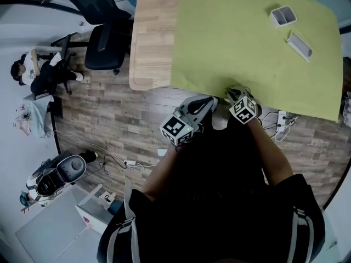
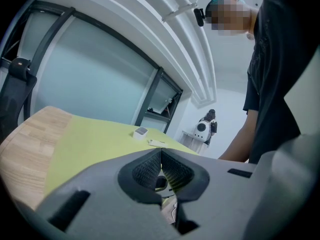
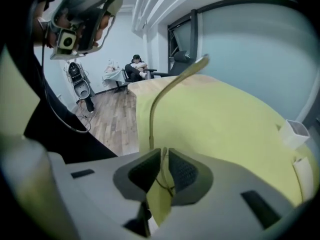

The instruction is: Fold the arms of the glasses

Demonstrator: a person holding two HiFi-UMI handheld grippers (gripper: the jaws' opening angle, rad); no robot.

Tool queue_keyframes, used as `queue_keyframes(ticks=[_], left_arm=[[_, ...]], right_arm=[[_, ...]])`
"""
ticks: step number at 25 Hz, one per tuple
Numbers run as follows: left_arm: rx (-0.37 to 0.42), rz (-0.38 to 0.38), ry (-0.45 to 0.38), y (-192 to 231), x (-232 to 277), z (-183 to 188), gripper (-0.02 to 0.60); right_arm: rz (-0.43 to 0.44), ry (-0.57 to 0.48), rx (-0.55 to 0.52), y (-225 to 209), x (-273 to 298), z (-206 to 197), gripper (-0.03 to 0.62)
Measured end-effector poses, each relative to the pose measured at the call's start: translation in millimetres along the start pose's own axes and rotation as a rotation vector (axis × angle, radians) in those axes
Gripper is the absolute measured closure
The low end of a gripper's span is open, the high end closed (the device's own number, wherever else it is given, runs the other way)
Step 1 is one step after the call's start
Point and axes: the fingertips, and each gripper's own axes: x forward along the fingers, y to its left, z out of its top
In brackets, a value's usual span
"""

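Note:
The glasses are thin-framed and olive-tinted. My right gripper (image 3: 165, 152) is shut on their frame, which runs down between the pads. One open arm of the glasses (image 3: 152, 109) stands up from the jaws and curves away to the upper right. In the head view both grippers hang close together over the near edge of the green mat (image 1: 247, 43), the left gripper (image 1: 204, 105) just left of the right gripper (image 1: 237, 95). My left gripper (image 2: 161, 153) is shut, tips touching, and nothing shows between its pads. The body hides most of the glasses in the head view.
A small white box (image 1: 283, 16) and a flat white case (image 1: 299, 44) lie at the far right of the mat. The wooden table top (image 1: 153, 32) shows left of the mat. An office chair (image 1: 104, 43) and a seated person (image 1: 33, 73) are at the left; cables and a power strip (image 1: 281, 119) lie on the floor.

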Motion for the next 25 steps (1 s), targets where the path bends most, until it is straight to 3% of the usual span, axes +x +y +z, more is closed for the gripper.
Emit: queue_keyframes(ticks=[18,25], left_arm=[[0.024,-0.049,-0.028,-0.5,25.8,12.7,0.563],[0.029,-0.048,-0.045,3.1,31.6,19.7,0.563]], right_arm=[[-0.021,-0.172,0.112,-18.9,-54.6,23.5,0.56],[0.008,-0.26,0.221,-22.7,-75.9,39.9,0.56]])
